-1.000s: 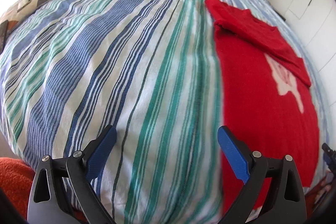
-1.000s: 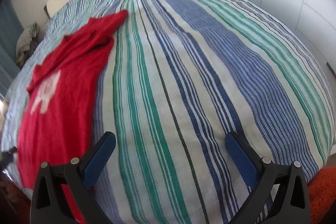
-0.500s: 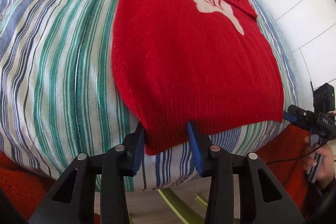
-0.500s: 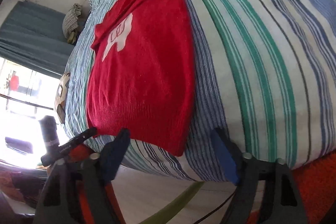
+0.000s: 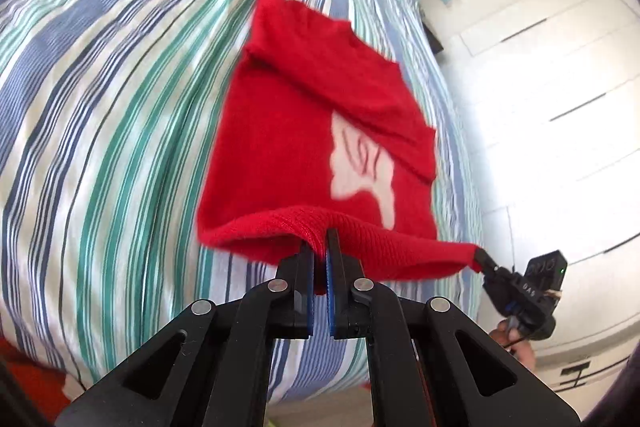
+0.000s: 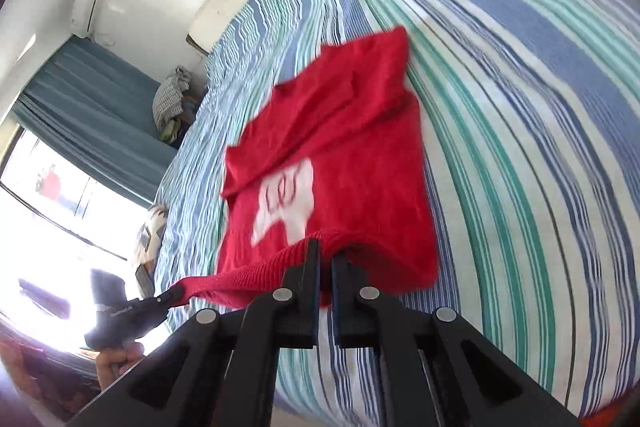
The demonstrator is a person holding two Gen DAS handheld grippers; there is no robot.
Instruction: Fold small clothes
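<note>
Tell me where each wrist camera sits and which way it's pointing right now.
Left wrist: on the left gripper, looking up the striped bed; the right gripper shows at right.
Right wrist: on the right gripper, facing the bed's head and window; the left gripper and a hand show lower left.
Shared: red sweater, hem pinched by both.

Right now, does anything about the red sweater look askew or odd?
Nothing stands out. Both the left gripper and right gripper pinch the red sweater hem, lifted off the striped bedspread.
</note>
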